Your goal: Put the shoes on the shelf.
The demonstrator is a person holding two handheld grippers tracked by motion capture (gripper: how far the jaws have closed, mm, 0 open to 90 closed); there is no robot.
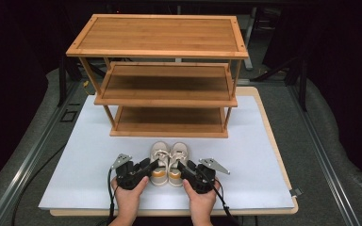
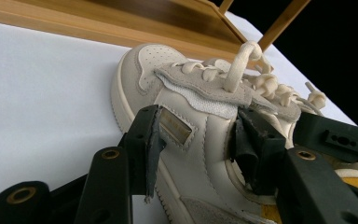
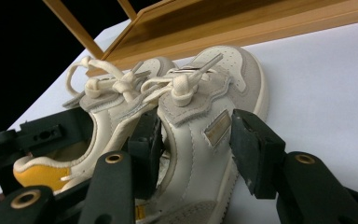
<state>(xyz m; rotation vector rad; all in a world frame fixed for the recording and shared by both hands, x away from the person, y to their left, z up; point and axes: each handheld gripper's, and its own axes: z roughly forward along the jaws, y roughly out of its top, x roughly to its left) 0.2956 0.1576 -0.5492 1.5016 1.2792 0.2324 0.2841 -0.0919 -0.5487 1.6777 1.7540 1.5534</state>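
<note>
Near the front edge of the white mat (image 1: 89,165), just ahead of the person's hands, sits a pair of small cream sneakers side by side and touching. Left gripper (image 1: 152,165) has its jaws partly spread around the outer wall of the left shoe (image 1: 159,162): in the left gripper view one pad is on the outside by the little tan label, the other is tucked inside the collar, so it's pinching that side wall. Right gripper (image 1: 183,167) does the mirror thing on the right shoe (image 1: 177,162), one jaw down in the opening, the other against the outer side next to its label, pinching the wall too.

Both shoes lie flat on their soles, long axis running front to back on the table, toes pointing away from the person toward the wooden shoe rack (image 1: 169,77), yellow-lined heels toward the hands. Laces are tied in loose bows on top.

Room-wise: the rack's bottom shelf (image 1: 169,117) sits close beyond the toes, with a short strip of bare mat between. Plenty of open mat left and right of the pair. All three shelves look bare. Behind the heels, the mat's near edge is close.
</note>
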